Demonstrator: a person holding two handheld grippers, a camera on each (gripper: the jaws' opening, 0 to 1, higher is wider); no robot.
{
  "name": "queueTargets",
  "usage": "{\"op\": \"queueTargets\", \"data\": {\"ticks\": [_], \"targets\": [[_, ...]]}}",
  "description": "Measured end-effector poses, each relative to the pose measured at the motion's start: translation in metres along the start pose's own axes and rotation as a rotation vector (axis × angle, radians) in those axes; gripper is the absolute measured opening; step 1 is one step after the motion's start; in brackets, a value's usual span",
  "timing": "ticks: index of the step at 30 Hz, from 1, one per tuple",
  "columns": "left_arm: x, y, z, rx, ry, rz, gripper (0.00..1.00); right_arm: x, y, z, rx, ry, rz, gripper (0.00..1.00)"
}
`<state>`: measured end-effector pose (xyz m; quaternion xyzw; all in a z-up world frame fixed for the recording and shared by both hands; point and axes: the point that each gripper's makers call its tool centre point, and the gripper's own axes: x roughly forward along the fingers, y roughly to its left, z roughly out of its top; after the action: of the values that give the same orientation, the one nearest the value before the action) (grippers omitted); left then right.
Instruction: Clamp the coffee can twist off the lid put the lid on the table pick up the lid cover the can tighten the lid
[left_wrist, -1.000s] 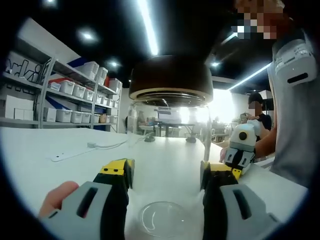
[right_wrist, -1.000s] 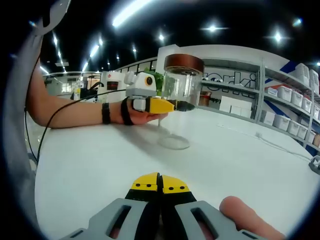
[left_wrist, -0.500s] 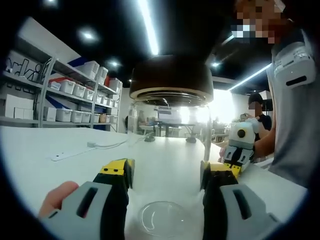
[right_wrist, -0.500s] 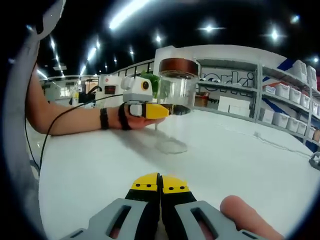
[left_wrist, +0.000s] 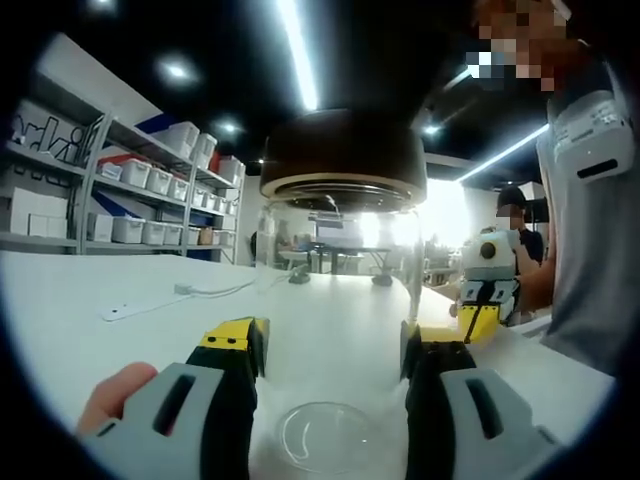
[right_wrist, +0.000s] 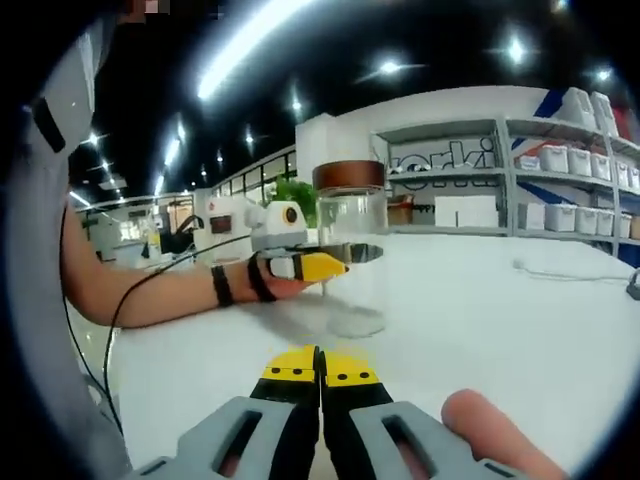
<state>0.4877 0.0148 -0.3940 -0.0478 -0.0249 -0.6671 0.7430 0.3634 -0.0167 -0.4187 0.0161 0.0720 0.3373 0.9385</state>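
white counter (right_wrist: 480, 300) carries the coffee can (left_wrist: 340, 300), clamped by the left hand-held gripper (left_wrist: 333, 345); right hand-held gripper (right_wrist: 320, 372) jaws pressed together, lid (left_wrist: 343, 160) on.

Bright ceiling strip lights (left_wrist: 297, 55) flare at top of both views; blown-out glare centre-right in left gripper view; heavy fisheye bending at edges; white surface (right_wrist: 480, 310) evenly lit.

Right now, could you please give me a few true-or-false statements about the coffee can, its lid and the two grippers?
1. The brown lid sits on the clear coffee can. True.
2. The left gripper has its jaws on either side of the can. True.
3. The right gripper has its jaws wide apart. False: they are pressed together.
4. The lid lies on the white table. False: it is on the can.
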Motion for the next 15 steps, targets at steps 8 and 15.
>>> {"op": "queueTargets", "data": {"ticks": [8, 15], "targets": [[-0.001, 0.005, -0.002, 0.003, 0.002, 0.002, 0.49, 0.004, 0.000, 0.019, -0.064, -0.006, 0.013, 0.00], [0.000, 0.006, -0.003, 0.004, 0.005, -0.005, 0.49, -0.003, -0.003, 0.026, -0.078, -0.005, -0.020, 0.00]]}}
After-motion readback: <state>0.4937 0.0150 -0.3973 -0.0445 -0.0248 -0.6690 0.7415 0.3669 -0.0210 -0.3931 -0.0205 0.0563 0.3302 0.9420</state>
